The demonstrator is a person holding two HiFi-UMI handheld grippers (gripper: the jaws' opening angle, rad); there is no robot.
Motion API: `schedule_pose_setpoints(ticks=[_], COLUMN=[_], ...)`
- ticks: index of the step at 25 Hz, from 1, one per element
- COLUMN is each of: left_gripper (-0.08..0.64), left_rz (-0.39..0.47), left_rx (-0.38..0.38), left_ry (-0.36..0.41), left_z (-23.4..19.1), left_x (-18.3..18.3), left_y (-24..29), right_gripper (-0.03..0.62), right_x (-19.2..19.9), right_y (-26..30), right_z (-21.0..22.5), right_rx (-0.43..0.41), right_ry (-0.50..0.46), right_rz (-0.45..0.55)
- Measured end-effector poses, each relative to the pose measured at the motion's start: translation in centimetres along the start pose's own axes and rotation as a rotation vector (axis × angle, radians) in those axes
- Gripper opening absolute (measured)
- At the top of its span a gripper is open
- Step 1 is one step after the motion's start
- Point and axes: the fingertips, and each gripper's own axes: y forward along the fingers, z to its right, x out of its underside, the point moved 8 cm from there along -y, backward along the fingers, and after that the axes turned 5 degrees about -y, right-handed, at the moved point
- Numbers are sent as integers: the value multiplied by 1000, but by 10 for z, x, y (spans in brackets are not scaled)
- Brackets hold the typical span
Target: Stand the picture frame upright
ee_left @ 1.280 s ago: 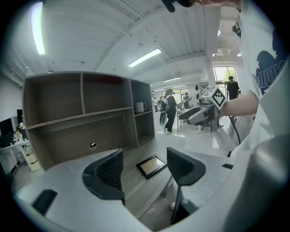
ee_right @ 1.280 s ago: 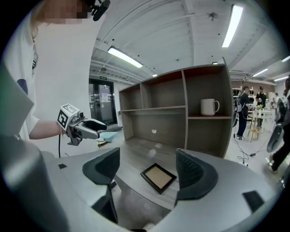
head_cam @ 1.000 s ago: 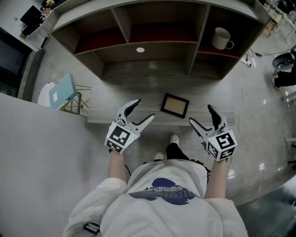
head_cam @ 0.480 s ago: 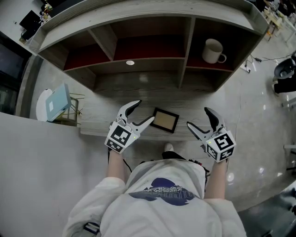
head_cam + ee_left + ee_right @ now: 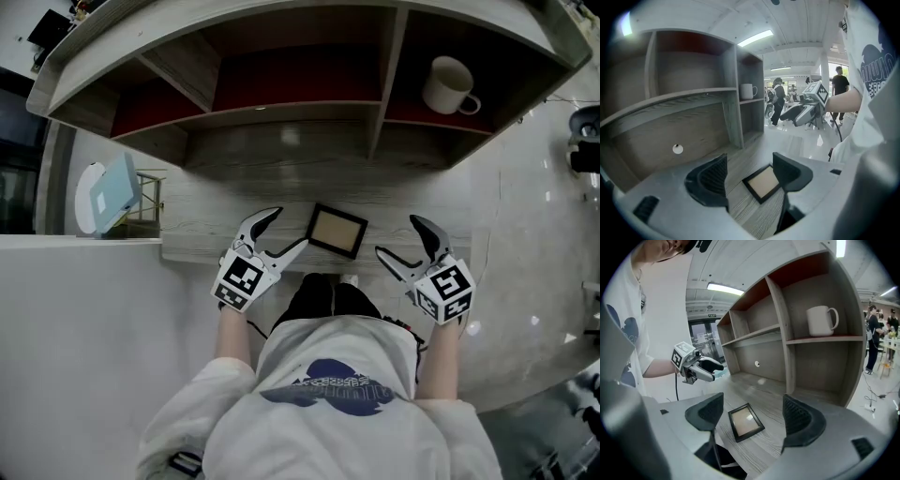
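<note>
A black picture frame (image 5: 337, 230) with a tan face lies flat near the front edge of the grey wooden desk (image 5: 197, 239). It also shows between the jaws in the left gripper view, picture frame (image 5: 761, 183), and in the right gripper view, picture frame (image 5: 745, 421). My left gripper (image 5: 278, 232) hovers open just left of the frame, holding nothing. My right gripper (image 5: 405, 241) stands open to the frame's right, also holding nothing. Neither touches the frame.
A shelf unit (image 5: 375, 112) with several compartments rises at the desk's back; a white mug (image 5: 448, 86) sits in its right compartment. A light blue box on a wire stand (image 5: 117, 192) is left of the desk. People stand far off in the room.
The view has moved closer to the desk. The frame now lies nearer, between both grippers, which have kept their open stance and spacing.
</note>
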Motion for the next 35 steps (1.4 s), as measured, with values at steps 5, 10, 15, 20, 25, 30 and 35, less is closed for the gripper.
schedule_pose_setpoints(ticks=[5, 10, 15, 20, 25, 30, 35], left_gripper=[287, 288, 288, 288, 287, 287, 287], left_rz=[-53, -199, -274, -331, -378, -403, -427], left_rx=[60, 79, 121, 166, 195, 202, 191], left_ry=[-70, -104, -150, -178, -214, -209, -242], left_z=[-19, -42, -52, -51, -49, -49, -45], left_x=[26, 63, 89, 107, 116, 120, 124], left_y=[14, 34, 52, 72, 94, 112, 127], right_gripper=[364, 364, 364, 362, 359, 299, 276], right_x=[15, 37, 66, 92, 107, 115, 127], right_y=[24, 48, 77, 98, 110, 118, 128], right_z=[-7, -21, -38, -54, -56, -50, -48], right_rx=[-2, 45, 151, 269, 390, 478, 488], right_ry=[95, 220, 331, 465, 560, 582, 600], right_rz=[-45, -100, -210, -275, -283, -297, -332])
